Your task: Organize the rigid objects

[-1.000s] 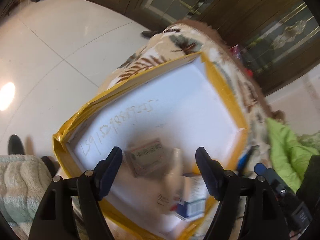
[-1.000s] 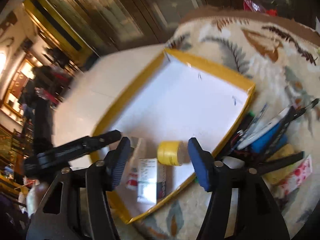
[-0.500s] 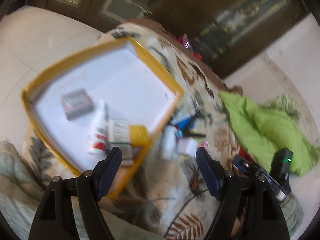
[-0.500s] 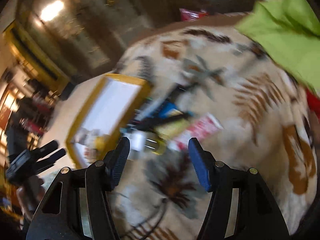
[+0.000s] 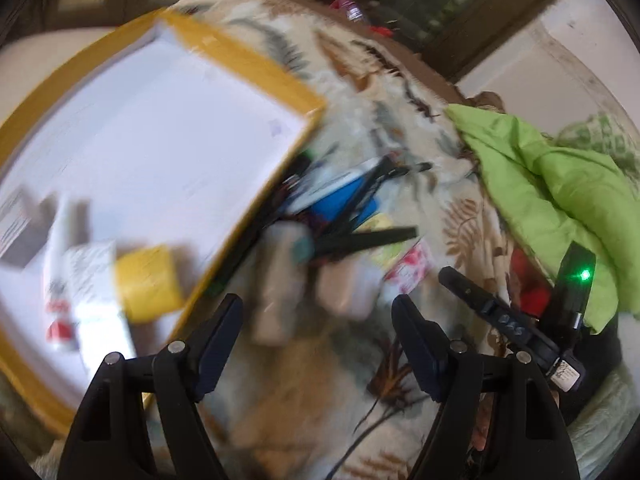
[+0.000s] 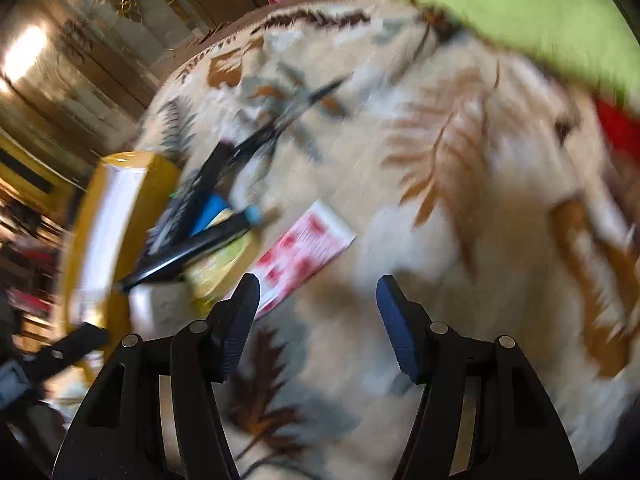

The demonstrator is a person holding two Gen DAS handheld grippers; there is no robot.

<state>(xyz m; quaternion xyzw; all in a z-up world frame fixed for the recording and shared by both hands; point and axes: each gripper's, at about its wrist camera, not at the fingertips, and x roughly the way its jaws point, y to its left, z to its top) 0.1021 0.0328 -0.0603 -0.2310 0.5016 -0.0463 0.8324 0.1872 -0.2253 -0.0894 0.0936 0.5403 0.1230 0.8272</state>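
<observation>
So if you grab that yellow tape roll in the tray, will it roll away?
Probably it could: the yellow tape roll looks round, so a nudge might set it rolling. The box beside it may stop it. It seems stiff and light, though the picture is blurry.

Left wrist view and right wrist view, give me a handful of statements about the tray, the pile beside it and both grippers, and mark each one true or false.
1. The yellow roll lies inside the yellow-rimmed tray. True.
2. The left gripper is clamped on a box. False: its jaws stand apart with nothing between them.
3. The red-and-white printed pack lies on the leaf-patterned blanket, outside the tray. True.
4. The right gripper holds the black pen. False: it is open and holds nothing; the black pen lies in the pile beside the tray.
5. The green cloth covers the tray. False: it lies apart from the tray, at the far side of the blanket.
</observation>
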